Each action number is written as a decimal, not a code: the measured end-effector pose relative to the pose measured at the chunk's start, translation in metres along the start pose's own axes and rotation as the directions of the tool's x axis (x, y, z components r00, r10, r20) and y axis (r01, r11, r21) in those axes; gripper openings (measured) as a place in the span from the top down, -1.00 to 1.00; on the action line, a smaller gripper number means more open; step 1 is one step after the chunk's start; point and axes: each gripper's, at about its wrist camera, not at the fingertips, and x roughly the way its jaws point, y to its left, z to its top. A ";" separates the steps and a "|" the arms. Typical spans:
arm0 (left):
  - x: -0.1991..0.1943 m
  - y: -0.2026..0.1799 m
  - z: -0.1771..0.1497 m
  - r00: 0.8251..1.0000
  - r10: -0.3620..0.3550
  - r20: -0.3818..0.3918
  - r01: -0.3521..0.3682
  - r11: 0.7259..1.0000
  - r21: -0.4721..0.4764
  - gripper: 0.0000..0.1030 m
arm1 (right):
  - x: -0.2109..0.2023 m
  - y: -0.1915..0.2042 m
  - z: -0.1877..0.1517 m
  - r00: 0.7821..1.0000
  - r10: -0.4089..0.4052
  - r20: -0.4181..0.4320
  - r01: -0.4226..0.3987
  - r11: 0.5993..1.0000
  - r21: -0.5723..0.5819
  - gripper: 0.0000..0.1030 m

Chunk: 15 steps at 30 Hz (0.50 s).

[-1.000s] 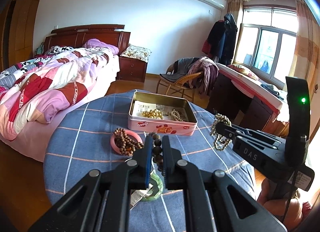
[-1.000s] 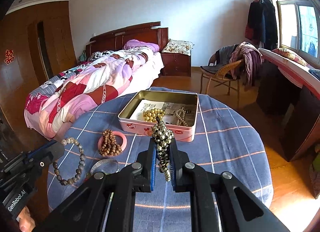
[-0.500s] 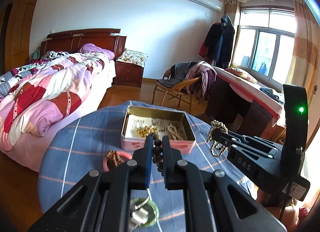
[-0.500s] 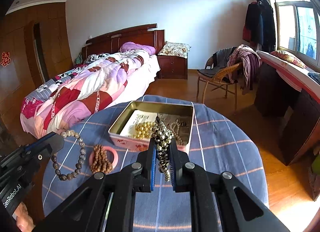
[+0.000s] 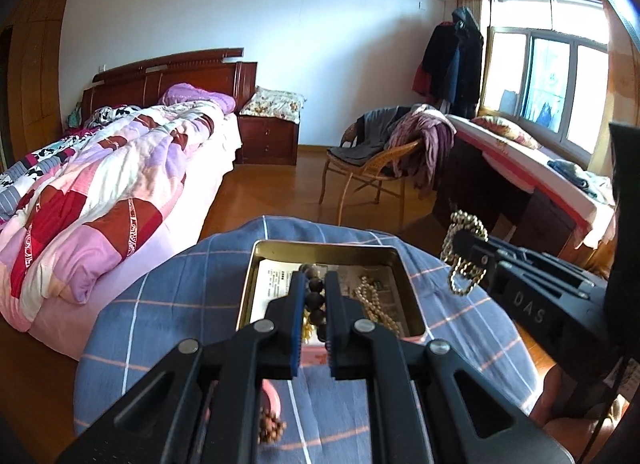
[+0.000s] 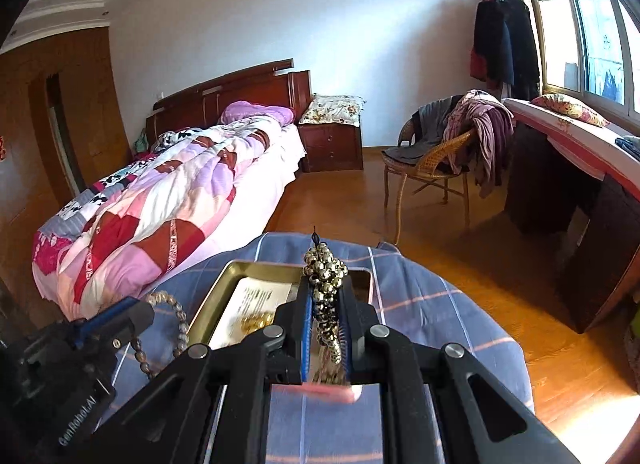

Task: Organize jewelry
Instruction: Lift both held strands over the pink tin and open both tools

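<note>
- Left wrist view: the left gripper [image 5: 313,284] is clenched on a dark bead bracelet [image 5: 315,296], whose round brown beads are stacked between the blue-lined fingers [image 5: 295,304], above the near end of the tin box [image 5: 408,296].
- The open tin box sits on the round table [image 5: 168,304] under a blue checked cloth; inside lie a printed paper [image 5: 272,284] and a pale pearl strand [image 5: 372,304] toward its right side.
- Near the bottom edge, a pink bangle [image 5: 274,396] with small wooden beads [image 5: 272,426] rests on the cloth.
- To the right, the right gripper [image 5: 460,240] hangs a gold bell bracelet [image 5: 464,256] just beside the box's right side.
- Right wrist view: the right gripper [image 6: 325,304] is clenched on the gold bell bracelet [image 6: 325,268], the cluster bunched above the fingers and trailing down between them, over the tin box [image 6: 208,312].
- Gold beads [image 6: 256,322] lie blurred inside the box.
- At the left, the left gripper [image 6: 136,316] dangles the dark bead bracelet [image 6: 176,328] just beside the box's left wall.
- A bed [image 6: 160,200] stands far left, a wicker chair [image 6: 432,168] far right.
</note>
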 end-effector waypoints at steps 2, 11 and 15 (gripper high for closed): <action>0.013 -0.002 0.002 1.000 0.016 -0.019 -0.015 1.000 0.011 0.80 | 0.015 -0.003 0.004 1.000 -0.009 -0.010 0.009 1.000 0.007 0.78; 0.069 -0.006 0.004 0.988 0.103 -0.115 -0.097 0.993 0.061 0.80 | 0.079 -0.012 -0.001 0.994 -0.034 -0.101 0.036 0.999 0.016 0.78; 0.087 -0.006 0.000 0.978 0.133 -0.161 -0.122 0.990 0.072 0.80 | 0.101 -0.016 -0.007 0.989 -0.007 -0.145 0.013 0.999 0.035 0.78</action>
